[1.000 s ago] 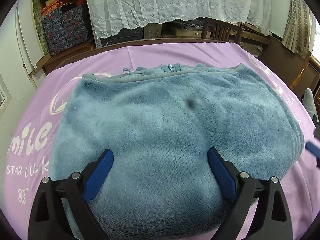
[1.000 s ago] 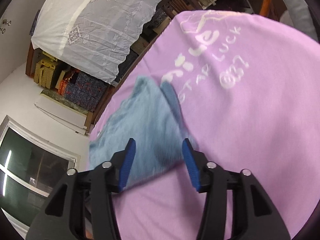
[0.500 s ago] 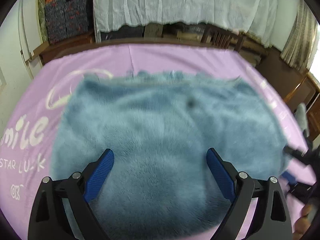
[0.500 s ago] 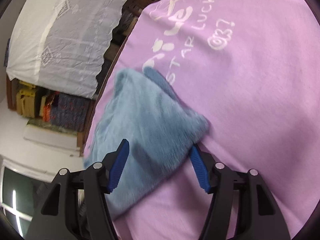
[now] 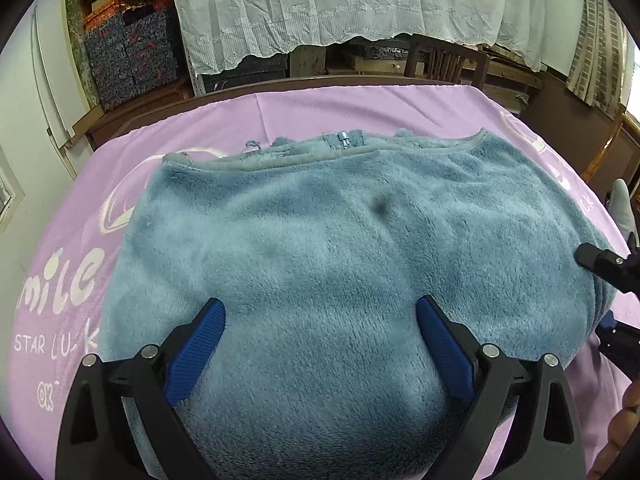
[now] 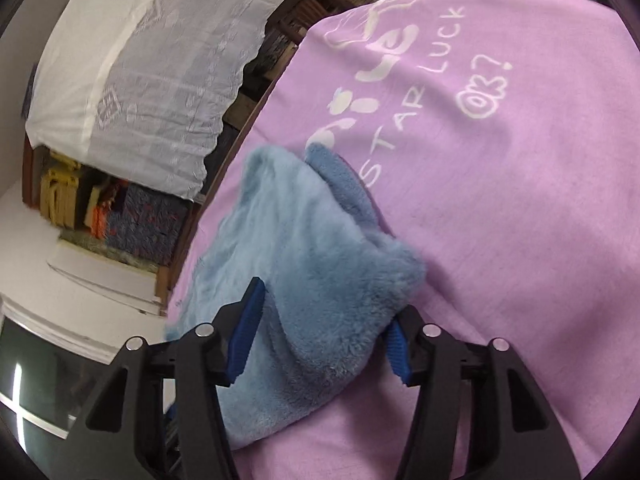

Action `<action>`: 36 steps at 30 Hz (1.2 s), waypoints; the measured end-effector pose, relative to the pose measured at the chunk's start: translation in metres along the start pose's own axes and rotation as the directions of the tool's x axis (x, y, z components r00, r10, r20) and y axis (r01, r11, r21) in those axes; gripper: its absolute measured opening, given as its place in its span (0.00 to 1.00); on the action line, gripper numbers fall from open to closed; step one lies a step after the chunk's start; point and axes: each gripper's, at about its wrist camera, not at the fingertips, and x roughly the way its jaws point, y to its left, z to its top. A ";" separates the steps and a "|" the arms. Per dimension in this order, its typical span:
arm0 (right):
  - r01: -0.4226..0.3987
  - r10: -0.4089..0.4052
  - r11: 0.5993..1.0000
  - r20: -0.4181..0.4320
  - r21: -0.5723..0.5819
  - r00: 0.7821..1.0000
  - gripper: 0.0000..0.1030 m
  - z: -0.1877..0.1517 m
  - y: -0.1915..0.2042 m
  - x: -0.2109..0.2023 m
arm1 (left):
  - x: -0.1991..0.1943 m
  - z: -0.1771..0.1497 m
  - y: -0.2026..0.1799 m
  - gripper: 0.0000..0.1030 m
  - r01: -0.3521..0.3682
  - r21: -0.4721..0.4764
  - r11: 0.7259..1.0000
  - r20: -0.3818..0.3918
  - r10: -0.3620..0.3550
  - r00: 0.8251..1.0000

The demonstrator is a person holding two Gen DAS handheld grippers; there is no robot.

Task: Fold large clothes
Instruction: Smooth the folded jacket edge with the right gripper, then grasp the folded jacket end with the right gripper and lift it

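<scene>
A fluffy blue fleece garment (image 5: 340, 232) lies folded on the purple cloth, its zipper and grey-trimmed edge at the far side. My left gripper (image 5: 320, 308) is open, its blue pads spread wide over the near part of the garment and gripping nothing. In the right wrist view the garment's thick folded edge (image 6: 320, 256) fills the gap of my right gripper (image 6: 324, 316), which is open with a finger on each side of the layers. The right gripper (image 5: 604, 296) also shows in the left wrist view, at the garment's right edge.
The purple cloth (image 5: 328, 112) with white lettering covers the table to its rim. Behind it hang a white lace curtain (image 5: 360, 4), patterned boxes (image 5: 132, 56) and a wooden chair (image 5: 444, 60). A person's fingers (image 5: 624, 424) show at the lower right.
My right gripper has moved in onto the garment's right edge, so the folded layers now sit between its fingers. The left gripper has stayed open over the near part.
</scene>
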 end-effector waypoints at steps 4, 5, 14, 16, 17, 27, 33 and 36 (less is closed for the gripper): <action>0.011 -0.012 1.000 0.031 0.016 0.999 0.46 0.011 -0.007 -0.001 | -0.002 0.000 0.003 0.94 0.011 -0.016 1.000 -0.006 -0.011 1.000; 0.010 -0.011 1.000 0.032 0.018 0.999 0.46 0.013 -0.008 0.000 | -0.003 0.001 0.005 0.93 0.020 -0.027 0.999 -0.008 -0.020 1.000; 0.044 -0.043 0.998 0.037 -0.038 0.998 0.45 0.011 -0.003 0.003 | -0.015 0.005 0.026 0.88 -0.011 -0.085 0.996 0.010 0.012 1.000; 0.047 -0.045 0.998 0.046 -0.049 0.998 0.45 0.010 -0.002 0.004 | 0.000 0.003 0.021 0.93 -0.059 -0.051 0.997 -0.021 0.058 0.998; 0.047 -0.045 0.998 0.049 -0.052 0.998 0.45 0.010 -0.002 0.004 | 0.001 0.003 0.018 0.95 -0.080 -0.035 0.996 -0.008 0.080 0.997; 0.057 -0.053 0.994 0.047 -0.096 0.997 0.36 0.011 -0.002 0.006 | -0.008 0.008 0.031 0.94 -0.008 -0.092 0.996 -0.033 0.005 0.999; 0.103 -0.084 0.974 0.100 -0.204 0.991 0.28 0.005 0.019 -0.001 | -0.023 0.014 0.057 0.94 0.064 -0.171 0.983 -0.021 -0.068 0.997; 0.132 -0.079 0.938 0.171 -0.321 0.982 0.27 -0.005 0.042 -0.011 | -0.023 0.017 0.072 0.93 0.080 -0.215 0.973 -0.023 -0.086 0.996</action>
